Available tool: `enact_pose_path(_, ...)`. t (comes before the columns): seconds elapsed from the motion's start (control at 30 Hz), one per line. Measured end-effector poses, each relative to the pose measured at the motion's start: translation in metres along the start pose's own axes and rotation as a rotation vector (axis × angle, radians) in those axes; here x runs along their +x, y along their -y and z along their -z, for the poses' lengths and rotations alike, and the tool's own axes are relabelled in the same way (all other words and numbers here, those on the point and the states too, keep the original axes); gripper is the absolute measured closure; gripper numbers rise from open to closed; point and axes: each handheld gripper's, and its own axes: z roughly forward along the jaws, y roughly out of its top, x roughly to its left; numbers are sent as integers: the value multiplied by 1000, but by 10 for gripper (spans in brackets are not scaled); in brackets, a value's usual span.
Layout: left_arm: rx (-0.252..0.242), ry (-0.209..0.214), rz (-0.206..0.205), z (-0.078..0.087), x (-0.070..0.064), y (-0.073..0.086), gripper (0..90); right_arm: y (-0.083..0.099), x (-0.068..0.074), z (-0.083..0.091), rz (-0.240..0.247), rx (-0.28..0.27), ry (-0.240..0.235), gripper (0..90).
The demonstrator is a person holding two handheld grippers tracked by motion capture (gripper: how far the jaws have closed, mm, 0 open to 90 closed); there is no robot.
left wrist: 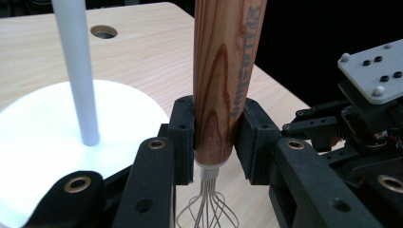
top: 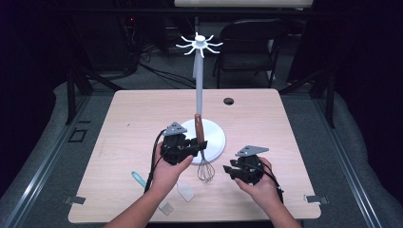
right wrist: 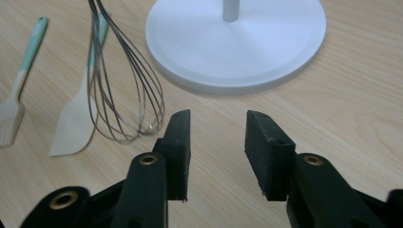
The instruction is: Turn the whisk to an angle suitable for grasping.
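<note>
So the left gripper (left wrist: 216, 142) has the whisk (top: 203, 156) clamped by its wooden handle, upright beside the rack (top: 199, 71), nothing hung yet, and the right gripper (right wrist: 216, 142) just sits released near the worktop (top: 142, 118).

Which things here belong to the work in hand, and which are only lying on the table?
In the work:
- whisk, clamped in the left gripper
- white hook stand

Lying about:
- spatula
- brush
- right gripper, open, holding nothing
</note>
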Motion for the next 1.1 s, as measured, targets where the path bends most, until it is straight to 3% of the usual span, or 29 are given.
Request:
enact_pose_path(0.2, 15, -48, -50, 6, 2, -14, 702, 6, -5, -6, -9, 14, 8, 553)
enact_pose_path(0.53, 13, -85, -101, 17, 2, -38, 702, 9, -8, -8, -24, 23, 14, 540)
enact_pose_path(0.73, 17, -119, -165, 26, -3, -68, 703, 10, -10, -9, -28, 31, 17, 538)
enact_pose_path(0.9, -24, -147, -193, 37, -11, -103, 703, 10, -11, -9, -33, 26, 15, 535)
enact_pose_path(1.1, -64, -181, -181, 38, -18, -131, 704, 11, -13, -8, -40, 20, 15, 536)
